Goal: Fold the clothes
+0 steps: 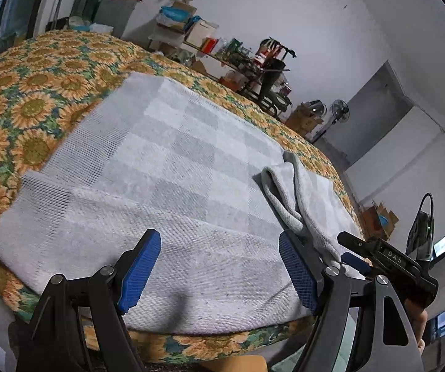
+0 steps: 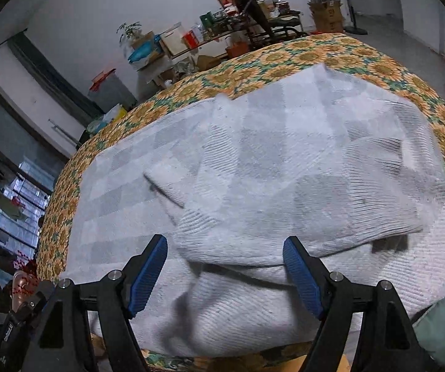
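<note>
The left gripper (image 1: 219, 271) has its blue fingers (image 1: 140, 271) spread apart with nothing in them, just over the grey checked sweater (image 1: 172, 155). The right gripper (image 2: 225, 276) is spread and empty too, above a folded-in sleeve (image 2: 284, 186). The sweater lies flat on the sunflower bedspread (image 1: 36, 93), its near edge hidden behind the fingers

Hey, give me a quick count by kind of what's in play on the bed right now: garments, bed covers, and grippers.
Grey checked sweater: 1
Sunflower bedspread: 1
Grippers: 2, left gripper and right gripper, both with jaws open and nothing between them
Total: 4
</note>
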Demonstrator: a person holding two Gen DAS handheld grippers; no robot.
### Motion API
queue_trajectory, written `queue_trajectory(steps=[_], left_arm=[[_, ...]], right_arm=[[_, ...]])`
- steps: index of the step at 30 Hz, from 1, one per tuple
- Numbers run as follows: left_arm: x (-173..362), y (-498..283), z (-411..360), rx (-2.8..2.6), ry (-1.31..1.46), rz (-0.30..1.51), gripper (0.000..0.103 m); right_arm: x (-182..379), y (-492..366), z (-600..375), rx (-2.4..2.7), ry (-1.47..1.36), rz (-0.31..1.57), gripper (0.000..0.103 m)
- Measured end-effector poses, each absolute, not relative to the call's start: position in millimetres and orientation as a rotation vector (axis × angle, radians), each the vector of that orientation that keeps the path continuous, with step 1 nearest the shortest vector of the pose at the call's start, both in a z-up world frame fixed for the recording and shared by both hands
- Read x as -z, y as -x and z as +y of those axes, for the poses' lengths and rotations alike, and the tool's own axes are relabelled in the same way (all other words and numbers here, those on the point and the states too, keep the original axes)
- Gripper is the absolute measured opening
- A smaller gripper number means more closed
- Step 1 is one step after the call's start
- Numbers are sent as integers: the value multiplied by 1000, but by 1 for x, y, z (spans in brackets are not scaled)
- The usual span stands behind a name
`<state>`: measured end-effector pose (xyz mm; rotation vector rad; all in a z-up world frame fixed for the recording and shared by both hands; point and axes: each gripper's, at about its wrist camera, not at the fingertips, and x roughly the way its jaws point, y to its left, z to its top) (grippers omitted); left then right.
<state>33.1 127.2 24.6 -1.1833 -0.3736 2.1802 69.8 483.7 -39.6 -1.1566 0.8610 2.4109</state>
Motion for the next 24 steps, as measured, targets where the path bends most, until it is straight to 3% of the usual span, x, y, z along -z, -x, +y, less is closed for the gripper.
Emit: queue_trajectory(steps=[11,16,24], left_arm=[[-15,-37,155,-2135,1230,-299,78],[2,-34,162,-2137,1331,-275,79],[11,-34,173,-2166,1391,-186,79]], right_arm=[[59,-88,504,-2333,1145,890,84],[60,-79,489,-2356,1176,732,92],[71,-65,461,-2323,1250,363,96]])
